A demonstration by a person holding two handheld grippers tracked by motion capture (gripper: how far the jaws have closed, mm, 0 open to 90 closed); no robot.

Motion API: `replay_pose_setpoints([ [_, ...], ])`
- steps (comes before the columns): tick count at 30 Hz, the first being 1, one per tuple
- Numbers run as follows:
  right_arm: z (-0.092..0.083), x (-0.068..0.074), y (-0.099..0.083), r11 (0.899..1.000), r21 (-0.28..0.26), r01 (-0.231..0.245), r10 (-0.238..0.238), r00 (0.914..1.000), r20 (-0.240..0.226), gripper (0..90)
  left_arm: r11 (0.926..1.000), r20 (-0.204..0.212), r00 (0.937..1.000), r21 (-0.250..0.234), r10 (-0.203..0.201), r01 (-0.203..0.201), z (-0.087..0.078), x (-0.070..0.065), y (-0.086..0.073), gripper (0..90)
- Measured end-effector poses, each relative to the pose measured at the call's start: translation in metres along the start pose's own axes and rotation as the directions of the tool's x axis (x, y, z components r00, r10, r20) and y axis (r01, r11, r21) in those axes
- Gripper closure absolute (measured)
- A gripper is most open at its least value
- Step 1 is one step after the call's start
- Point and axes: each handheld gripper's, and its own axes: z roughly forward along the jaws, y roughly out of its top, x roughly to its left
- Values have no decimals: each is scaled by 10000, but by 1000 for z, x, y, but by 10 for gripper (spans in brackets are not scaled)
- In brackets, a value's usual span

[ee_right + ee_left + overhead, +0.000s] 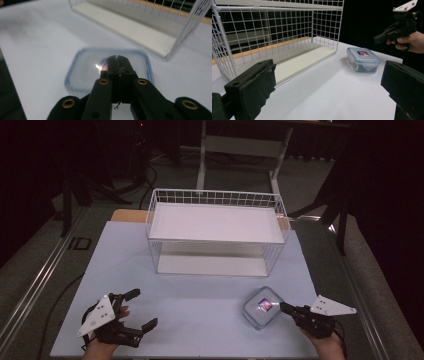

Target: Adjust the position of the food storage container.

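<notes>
A small clear plastic food container (263, 307) with a blue-rimmed snap lid is seen lying flat on the pale surface (200, 310), near its right front, just in front of the white wire basket (216, 231) and apart from it. The right gripper (284, 307) is held at the container's right edge with its jaws clenched together and nothing between them; from the right gripper view (117, 58) the closed tips are seen over the lid's middle, though whether they touch it cannot be told through the blur. The left gripper (141, 309) is rested well apart at the left front of the surface, released, its jaws spread wide and empty.

The container is judged to be light and stiff — a hard shell that will not give under the pads, but smooth and glossy, so a slip is likely if it is pinched at a rounded corner. No contents can be made out beyond a small coloured label (362, 53) on the lid. The lid's side tabs could be popped if they are caught. It would best be taken across its shorter width, with the pads set on two opposite straight walls just below the lid's rim — for that, the right gripper's jaws would first have to be opened wide.
</notes>
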Motion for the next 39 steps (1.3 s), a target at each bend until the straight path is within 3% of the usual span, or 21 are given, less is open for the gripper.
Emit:
replay_pose_setpoints([
  [2, 0, -1, -10, 9996, 265, -16, 35, 9975, -709, 899, 10000, 6, 10000, -27, 5, -5, 0, 0, 0, 5],
  [8, 6, -3, -30, 9960, 891, 5, 124, 9895, -1441, 899, 10000, -4, 10000, -33, 12, -12, 1, 0, 0, 5],
  [15, 12, -10, -43, 9915, 1290, -173, 367, 9881, -1493, 900, 10000, -39, 10000, -72, 37, -37, 1, 0, 1, 5],
  [22, 28, -7, -41, 9865, 1620, 232, 52, 9850, -1725, 900, 9999, -55, 10000, -105, 64, -64, 0, 1, 2, 5],
  [31, 51, 2, -31, 9827, 1756, 580, -159, 9725, -2324, 900, 9999, -62, 9999, -97, 94, -94, 0, 1, 2, 5],
  [33, 57, 7, -29, 9801, 1811, 811, -323, 9657, -2578, 900, 9999, -54, 10000, -107, 74, -74, 0, 1, 1, 5],
  [37, 48, 3, -30, 9800, 1792, 861, -410, 9695, -2415, 900, 9999, -48, 9999, -130, 98, -99, -1, 0, 2, 5],
  [39, 42, -3, -32, 9793, 1855, 811, -416, 9773, -2076, 900, 9998, -53, 9999, -144, 110, -111, 0, 0, 2, 5],
])
